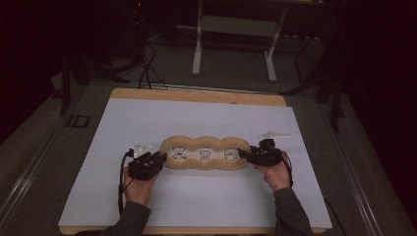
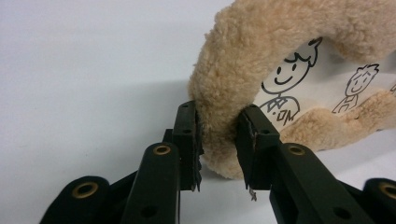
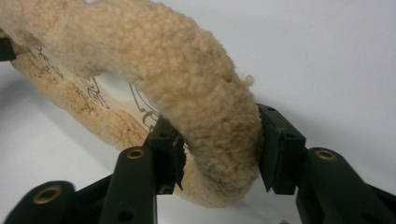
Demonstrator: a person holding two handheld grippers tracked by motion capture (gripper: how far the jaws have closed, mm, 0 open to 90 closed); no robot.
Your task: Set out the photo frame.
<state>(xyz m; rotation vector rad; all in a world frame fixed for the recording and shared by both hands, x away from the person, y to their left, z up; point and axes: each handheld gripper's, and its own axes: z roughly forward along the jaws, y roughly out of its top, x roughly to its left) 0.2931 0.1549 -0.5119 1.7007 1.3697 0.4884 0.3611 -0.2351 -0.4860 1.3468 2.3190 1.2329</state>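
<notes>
A tan plush frame (image 1: 204, 153) with three openings, each showing a cartoon figure, lies across the white sheet. My left gripper (image 1: 161, 158) holds its left end: in the left gripper view the jaws pinch the fuzzy rim (image 2: 243, 56) and squeeze it narrow at my left gripper (image 2: 218, 135). My right gripper (image 1: 244, 155) is at the right end. In the right gripper view the rim (image 3: 187, 84) sits between the jaws of my right gripper (image 3: 217, 140) at full thickness, not squeezed, with the pads (image 3: 273, 149) just at the fur.
The white sheet (image 1: 147, 118) covers a wooden table whose edge (image 1: 196, 94) shows at the back. A small pale flat piece (image 1: 275, 133) lies behind the right gripper. A metal stand (image 1: 196, 49) is on the floor beyond. The surroundings are dark.
</notes>
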